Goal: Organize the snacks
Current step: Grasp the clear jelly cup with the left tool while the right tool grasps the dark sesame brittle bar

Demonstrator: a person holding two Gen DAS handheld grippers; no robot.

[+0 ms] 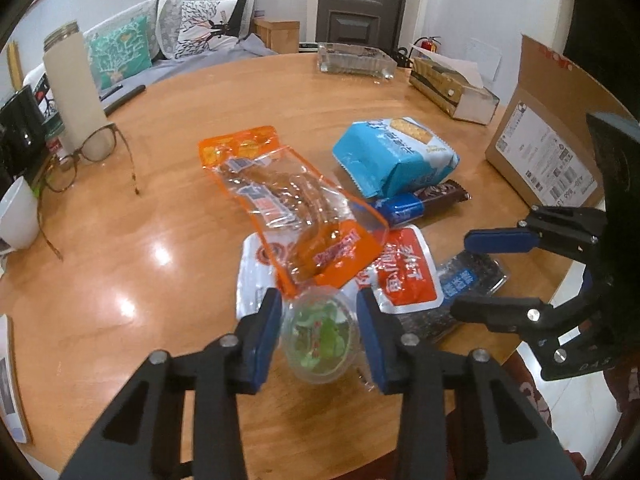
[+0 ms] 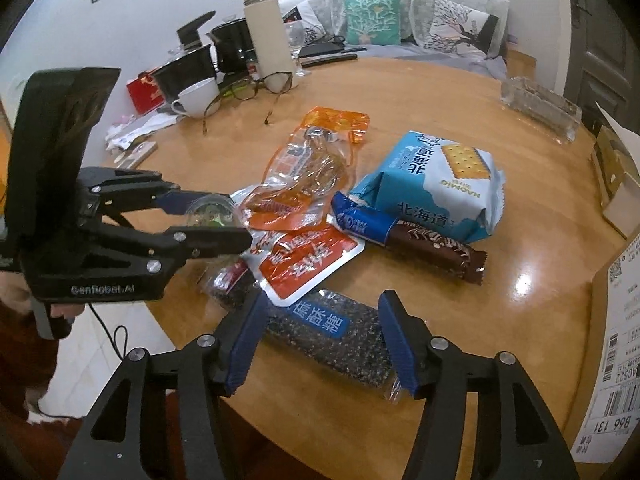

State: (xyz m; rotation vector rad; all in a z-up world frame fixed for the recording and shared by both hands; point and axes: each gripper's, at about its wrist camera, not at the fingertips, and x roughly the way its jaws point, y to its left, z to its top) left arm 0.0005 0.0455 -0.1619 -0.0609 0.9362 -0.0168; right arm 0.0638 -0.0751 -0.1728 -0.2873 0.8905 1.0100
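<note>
My left gripper sat low over the near edge of the table, its blue pads on either side of a clear jelly cup with green bits inside; the pads looked to be against the cup's sides, so I read it as clamped on the cup. In the right wrist view the cup showed between the left gripper's two fingers, just beside the snack pile.

My right gripper hovered with its fingers spread apart over the sesame bar, the dark bar lying between them. I could not tell whether the pads touched it.

The pile lay mid-table: an orange pouch on top, overlapping a red-and-white pouch, which in turn covered part of the sesame bar. Behind these lay a blue cracker bag, with a brown-and-blue bar touching its near side.

A cardboard box stood at the right edge of the table. Glasses and a white cup were well apart to the left.
</note>
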